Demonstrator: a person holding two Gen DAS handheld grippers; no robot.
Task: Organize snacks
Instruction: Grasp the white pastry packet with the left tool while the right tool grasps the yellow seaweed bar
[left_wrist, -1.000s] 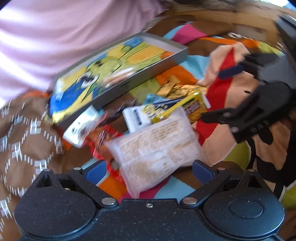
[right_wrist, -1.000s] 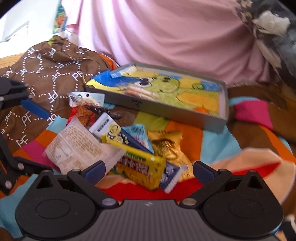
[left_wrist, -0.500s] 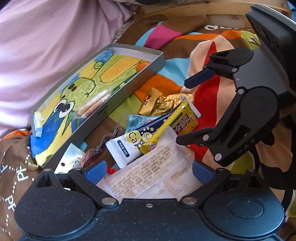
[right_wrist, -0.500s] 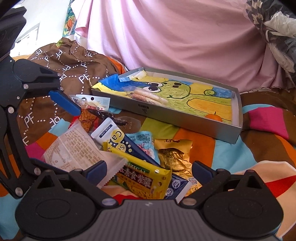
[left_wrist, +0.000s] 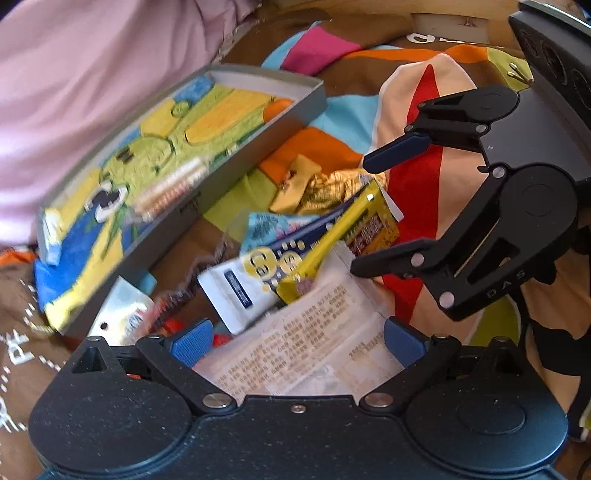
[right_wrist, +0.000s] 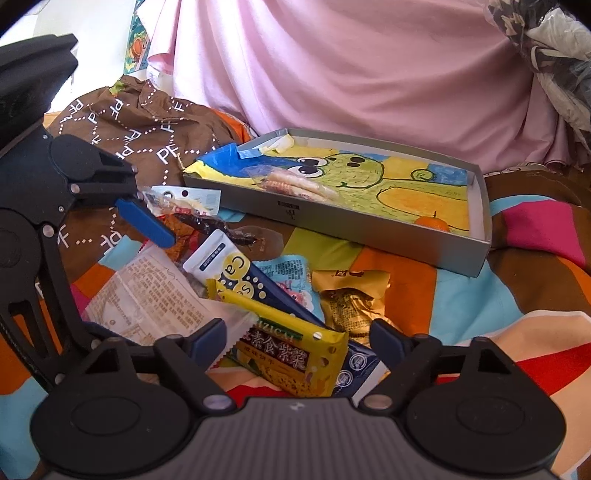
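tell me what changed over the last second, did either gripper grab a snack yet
Neither has. The left gripper has closed in on the pale cracker packet, which now lies between its open fingers. The right gripper came nearer to the yellow packet, also open. The snack pile and the grey box stayed put.

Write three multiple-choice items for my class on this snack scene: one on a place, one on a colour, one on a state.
1. Where does the small orange fruit lie?
A. inside the grey tray
B. on the brown cloth
C. under the yellow packet

2. What colour is the packet between the right tool fingers?
A. pink
B. yellow
C. black

3. How does the left tool stand?
A. shut on a bottle
B. out of sight
C. open around the white printed packet

Answers: 1 A, it sits in the tray's corner; 2 B, yellow wrapper; 3 C, pads apart.
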